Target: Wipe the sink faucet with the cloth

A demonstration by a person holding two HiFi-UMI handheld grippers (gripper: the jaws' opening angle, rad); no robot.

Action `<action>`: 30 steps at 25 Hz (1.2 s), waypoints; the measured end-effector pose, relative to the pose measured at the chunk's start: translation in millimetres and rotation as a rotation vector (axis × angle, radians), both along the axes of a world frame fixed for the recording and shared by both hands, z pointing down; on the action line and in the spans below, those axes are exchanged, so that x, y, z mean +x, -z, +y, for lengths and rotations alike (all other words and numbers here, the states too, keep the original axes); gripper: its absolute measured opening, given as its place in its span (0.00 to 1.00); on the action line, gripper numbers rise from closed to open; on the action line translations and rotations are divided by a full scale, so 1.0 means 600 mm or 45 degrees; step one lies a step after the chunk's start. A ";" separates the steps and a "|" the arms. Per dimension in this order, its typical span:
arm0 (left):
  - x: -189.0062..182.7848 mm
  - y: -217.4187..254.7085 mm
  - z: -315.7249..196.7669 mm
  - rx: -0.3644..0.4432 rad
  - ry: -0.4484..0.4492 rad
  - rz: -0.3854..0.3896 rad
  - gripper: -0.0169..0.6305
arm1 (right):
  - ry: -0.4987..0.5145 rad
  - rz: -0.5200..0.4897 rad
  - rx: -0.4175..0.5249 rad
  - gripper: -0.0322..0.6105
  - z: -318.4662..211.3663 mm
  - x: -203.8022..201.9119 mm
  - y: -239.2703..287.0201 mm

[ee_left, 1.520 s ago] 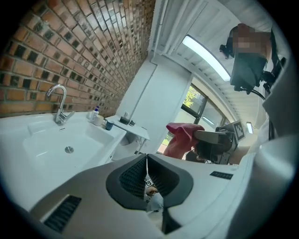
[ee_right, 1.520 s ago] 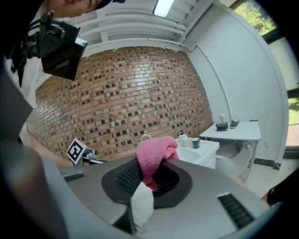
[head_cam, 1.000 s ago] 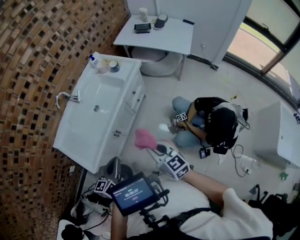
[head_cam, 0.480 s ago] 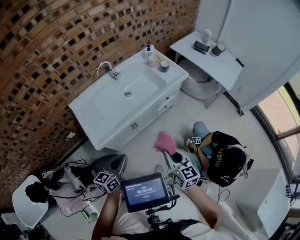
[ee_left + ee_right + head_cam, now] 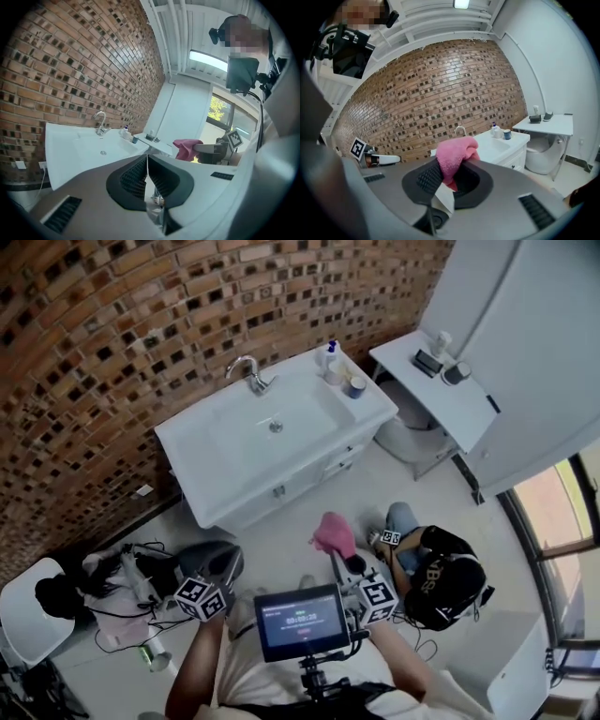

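Right gripper (image 5: 448,174) jaws clamped on pink cloth (image 5: 457,157), left gripper (image 5: 146,172) jaws together and empty, faucet (image 5: 251,374) well apart: the loosely bunched cloth could slip out on first wipe.

No legible text; digits on the screen (image 5: 300,620) blurred.

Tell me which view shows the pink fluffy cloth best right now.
The right gripper view: the pink fluffy cloth sits large at the centre, bunched and clamped in the right gripper. The head view shows the cloth small, from above; the left gripper view catches it small, off to one side.
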State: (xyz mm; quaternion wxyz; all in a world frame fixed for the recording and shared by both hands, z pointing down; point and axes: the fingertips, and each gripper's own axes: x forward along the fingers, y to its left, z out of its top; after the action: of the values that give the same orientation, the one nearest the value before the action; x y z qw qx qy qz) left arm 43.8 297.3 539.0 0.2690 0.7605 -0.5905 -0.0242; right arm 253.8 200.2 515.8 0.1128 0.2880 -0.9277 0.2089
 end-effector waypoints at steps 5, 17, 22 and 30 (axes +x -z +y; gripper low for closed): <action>-0.022 -0.023 0.018 -0.011 0.114 -0.009 0.03 | 0.046 0.064 -0.007 0.14 -0.009 0.035 -0.019; -0.013 -0.089 0.055 -0.072 0.325 0.036 0.03 | 0.117 0.186 -0.044 0.14 -0.046 0.111 -0.086; -0.010 -0.096 0.050 -0.096 0.315 0.036 0.03 | 0.132 0.198 -0.054 0.14 -0.048 0.102 -0.097; -0.025 -0.069 0.020 -0.064 0.264 0.000 0.03 | 0.109 0.147 -0.025 0.14 -0.050 0.066 -0.104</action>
State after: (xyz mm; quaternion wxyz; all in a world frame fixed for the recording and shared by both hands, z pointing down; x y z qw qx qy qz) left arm 29.1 309.4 580.2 0.2841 0.6884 -0.6663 -0.0372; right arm 293.5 170.0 577.9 0.1778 0.2587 -0.9290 0.1959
